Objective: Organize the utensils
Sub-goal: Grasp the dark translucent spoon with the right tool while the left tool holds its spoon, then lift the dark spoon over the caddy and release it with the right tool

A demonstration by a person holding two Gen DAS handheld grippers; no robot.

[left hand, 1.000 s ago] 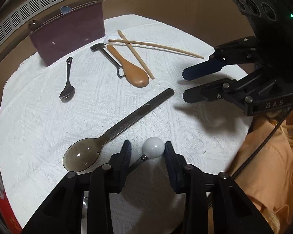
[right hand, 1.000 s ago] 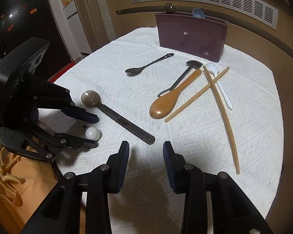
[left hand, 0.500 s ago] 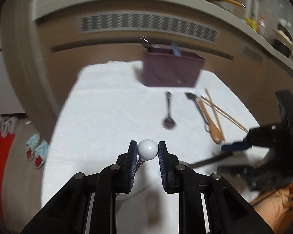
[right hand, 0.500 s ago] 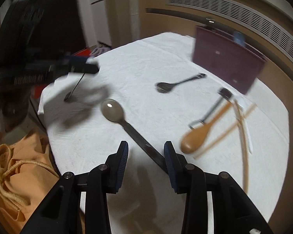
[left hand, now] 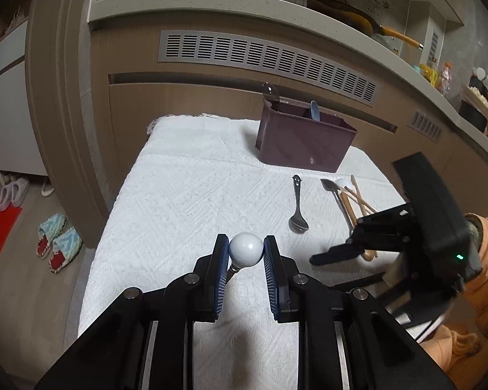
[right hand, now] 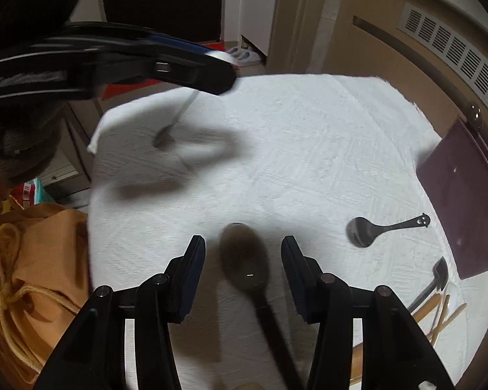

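Note:
My left gripper (left hand: 246,251) is shut on the white ball end of a small metal spoon (left hand: 246,249) and holds it above the white cloth; in the right wrist view the spoon (right hand: 175,123) hangs blurred below that gripper (right hand: 226,70). My right gripper (right hand: 243,253) is open, its fingers either side of the bowl of a big dark translucent spoon (right hand: 245,261) on the cloth. The maroon utensil holder (left hand: 304,139) stands at the far edge with two utensils in it. A small black spoon (left hand: 297,206) lies in front of it.
A black scoop (left hand: 333,191), a wooden spoon (left hand: 351,208), chopsticks (left hand: 361,198) and a white spoon (left hand: 341,182) lie in a heap right of the black spoon. The cloth-covered table (left hand: 185,195) drops off at left. Slippers (left hand: 57,240) lie on the floor.
My left gripper closed on the ball-ended spoon, lifted it and swung toward the holder. My right gripper moved left over the big dark spoon.

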